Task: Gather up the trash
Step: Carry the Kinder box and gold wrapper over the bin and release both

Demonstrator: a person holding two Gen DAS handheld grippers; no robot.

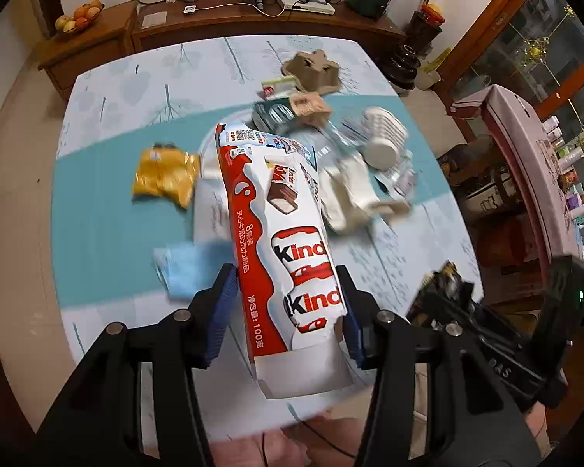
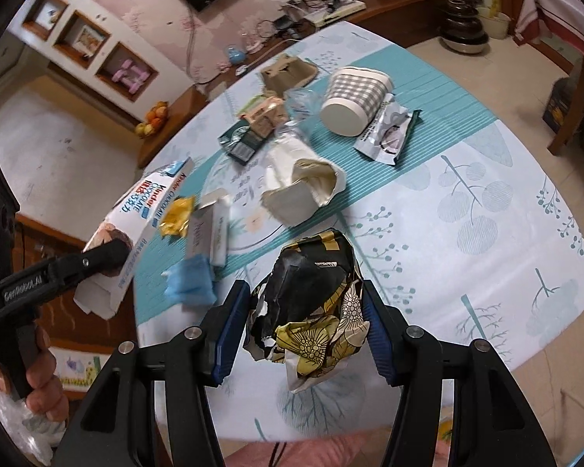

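Both claws are full: left gripper point(image 1: 288, 303) clamps the chocolate box point(image 1: 280, 233) lengthwise, pointing away; right gripper point(image 2: 307, 323) pinches a crumpled wrapper point(image 2: 315, 292) (remaining trash lies ahead).

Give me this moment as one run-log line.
left gripper: shut on Kinder box | right gripper: shut on black-and-gold wrapper | table: checked cup, more trash
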